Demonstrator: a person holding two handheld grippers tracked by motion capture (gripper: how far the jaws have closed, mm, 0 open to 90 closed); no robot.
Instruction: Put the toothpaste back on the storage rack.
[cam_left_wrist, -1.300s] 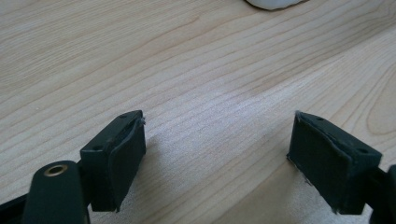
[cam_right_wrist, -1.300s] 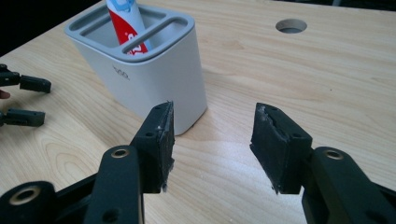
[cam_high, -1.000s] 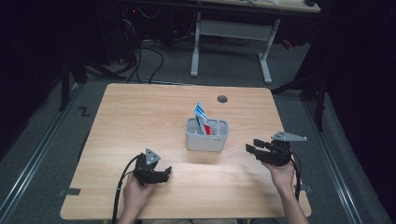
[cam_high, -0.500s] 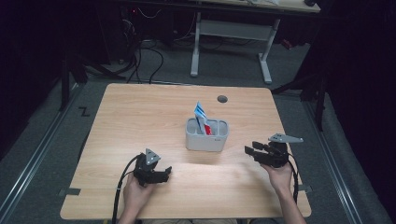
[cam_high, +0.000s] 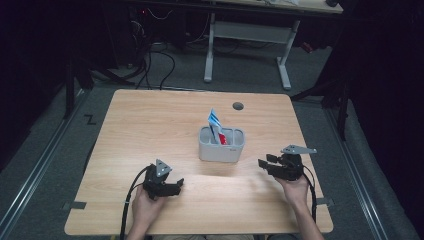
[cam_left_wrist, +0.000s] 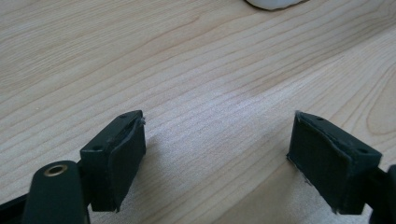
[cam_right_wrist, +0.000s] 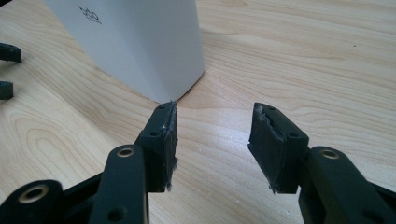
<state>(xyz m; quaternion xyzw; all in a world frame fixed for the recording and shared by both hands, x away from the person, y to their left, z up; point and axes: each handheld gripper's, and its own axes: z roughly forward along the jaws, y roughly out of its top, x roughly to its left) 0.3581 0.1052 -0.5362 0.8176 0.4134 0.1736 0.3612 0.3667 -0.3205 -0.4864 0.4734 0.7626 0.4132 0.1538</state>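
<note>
- Currently the grey holder (cam_high: 221, 145) stands upright near the middle of the wooden table (cam_high: 150, 125), between the two grippers and a little farther from the person than either
- A blue-and-white packet (cam_high: 214, 119) sticks up out of the holder's left compartment; something red (cam_high: 223, 137) lies beside it in the holder, too small to identify
- Left gripper (cam_high: 176, 184) rests low at the table's near left, held in the person's left hand (cam_high: 145, 207), well apart from the holder; its cable (cam_high: 127, 200) trails back toward the table edge
- In the left gripper view its jaws stand spread wide over bare wood with nothing between them; a sliver of the holder's base (cam_left_wrist: 275, 3) shows at the top edge
- Right gripper (cam_high: 263, 164) sits near right, in the right hand (cam_high: 295, 187), pointing toward the holder and close to its right side, not touching
- In the right gripper view the jaws are partly apart and have just been closing; only bare table lies between the pads (cam_right_wrist: 163, 140)
- The holder's white wall (cam_right_wrist: 135, 42) rises just beyond the left jaw tip, its rounded corner near that tip; contact cannot be told
- A dark round hole (cam_high: 238, 106) marks the table's far side, behind the holder
</note>
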